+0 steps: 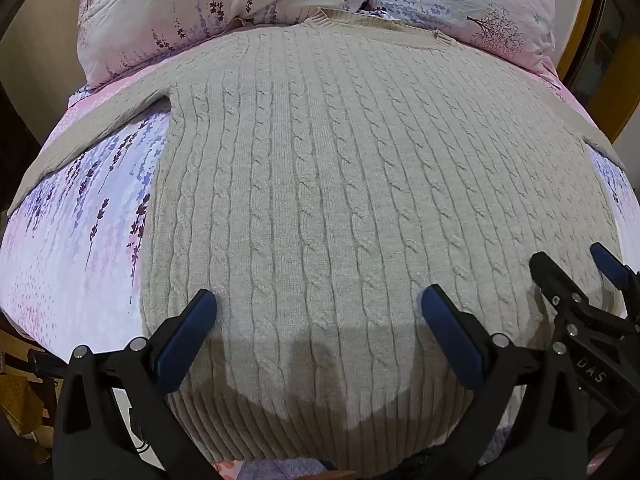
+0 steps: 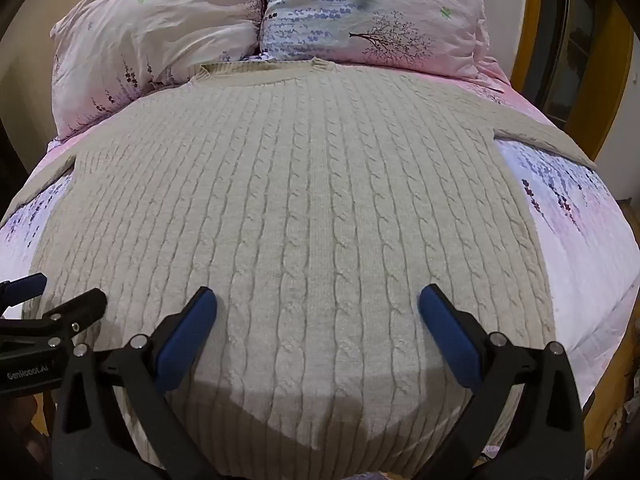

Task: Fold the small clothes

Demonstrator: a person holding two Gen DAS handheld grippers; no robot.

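Left wrist view: beige cable-knit sweater (image 1: 340, 200) lies flat on the bed (image 1: 72, 248), spread face up. Collar toward the pillows (image 1: 224, 12) at the head edge, ribbed hem at the near foot edge. Both sleeves are splayed out toward the side edges.

Left gripper (image 1: 318, 304) hangs above the lower body of the sweater, jaws spread wide, nothing between them. Right gripper (image 2: 318, 300) likewise, jaws wide apart and empty, just beside the left one over the hem area. Neither seems to touch the knit.

Handling, as a guess:
- Thick knit, soft and limp, likely some weight; it will sag and stretch if lifted by one point.
- Textured surface should give the pads good friction, little slip.
- Not fragile, though a cable stitch could snag.
- Best holds: the ribbed hem corners, or a shoulder seam and cuff for bringing a sleeve across.
- Pinch both layers together, else the top layer slides off the bottom one.
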